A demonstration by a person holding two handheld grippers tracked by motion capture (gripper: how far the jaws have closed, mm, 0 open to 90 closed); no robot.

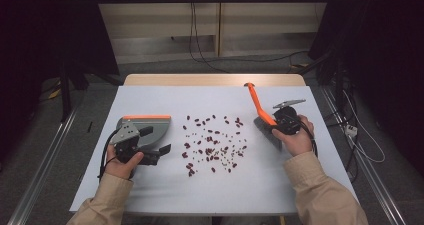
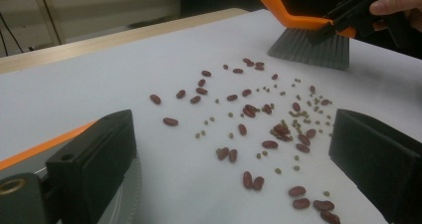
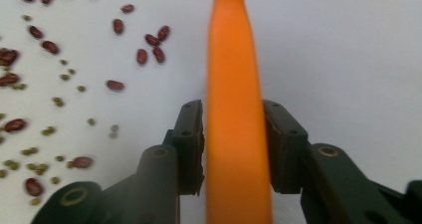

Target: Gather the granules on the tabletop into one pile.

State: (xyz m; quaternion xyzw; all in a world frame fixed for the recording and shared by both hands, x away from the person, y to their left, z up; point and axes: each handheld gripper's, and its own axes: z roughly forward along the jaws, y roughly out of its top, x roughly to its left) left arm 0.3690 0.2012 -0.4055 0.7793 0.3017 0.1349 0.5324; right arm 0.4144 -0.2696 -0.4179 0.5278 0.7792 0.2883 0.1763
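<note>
- The brush (image 1: 262,116) has a smooth, flat orange plastic handle that narrows toward its far tip, and a fan of fine grey bristles (image 2: 311,47) at the near end.
- It lies just right of the scattered beans (image 1: 214,144). Its long axis slants across the tabletop (image 1: 150,185): the handle tip points away from the person and a little toward the beans, and the bristles point back toward the person.
- The right gripper (image 3: 234,144) is clamped on the handle. In the right gripper view both black jaws press flat against the orange sides.
- That same view cuts the handle off at the top and bottom edges, and the near part of it is blurred.
- From above, the right hand (image 1: 298,137) and the gripper body cover much of the bristles.
- The beans are small, glossy, dark red ovals mixed with tiny round greenish ones, spread loosely on the pale, matte tabletop.
- Left of the beans lies a grey dustpan (image 1: 147,130) with an orange strip along its far edge. It is rounded, and the left hand (image 1: 121,165) hides part of it.
- The left gripper (image 1: 150,142) hovers at the dustpan with its jaws spread wide and nothing between them. In its own view the dustpan is cropped to a grey corner (image 2: 127,204).
</note>
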